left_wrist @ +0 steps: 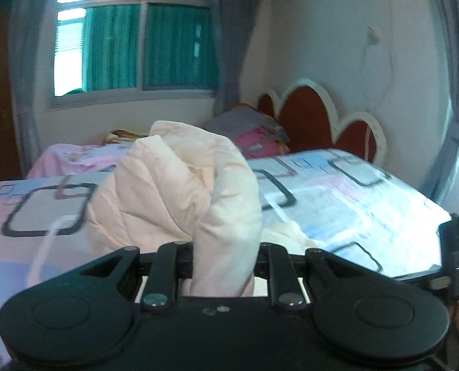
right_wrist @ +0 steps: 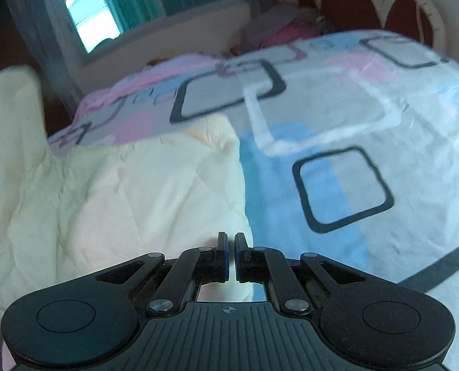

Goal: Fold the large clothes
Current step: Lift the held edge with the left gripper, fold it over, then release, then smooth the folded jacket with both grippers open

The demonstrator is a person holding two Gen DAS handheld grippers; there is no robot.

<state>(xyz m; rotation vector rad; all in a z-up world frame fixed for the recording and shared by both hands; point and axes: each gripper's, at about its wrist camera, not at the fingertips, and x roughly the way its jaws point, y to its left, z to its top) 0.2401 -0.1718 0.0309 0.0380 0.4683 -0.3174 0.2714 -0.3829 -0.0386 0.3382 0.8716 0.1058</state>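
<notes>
**Left tool lifting a fold of the garment, right tool idle at its edge**

You had the cream quilted garment (left_wrist: 180,185) on the bed (left_wrist: 353,191), lying toward the left of the patterned sheet, with most of it flat and one part raised. Your left tool (left_wrist: 224,258) was pinching a thick bunch of that fabric between its jaws; the cloth rose from the grip in a tall, crumpled hump that leaned away toward the far side of the bed. In the right wrist view the garment (right_wrist: 121,191) spread flat across the near left, its right edge running beside the blue stripe of the sheet.

Your right tool (right_wrist: 231,247) was pressed almost together, with only a thin slit between its pads and nothing held in them. It hovered just above the near right edge of the garment, and I could not tell whether it touched the cloth.

By my reading, you were in the middle of a fold, carrying one gathered portion up and over the rest. The next move likely called for your right tool to take or pin the near edge, so the flat part would not drag along, while your left tool laid its bunch down across the body. The padded fabric looked bulky and might spring back open.
</notes>
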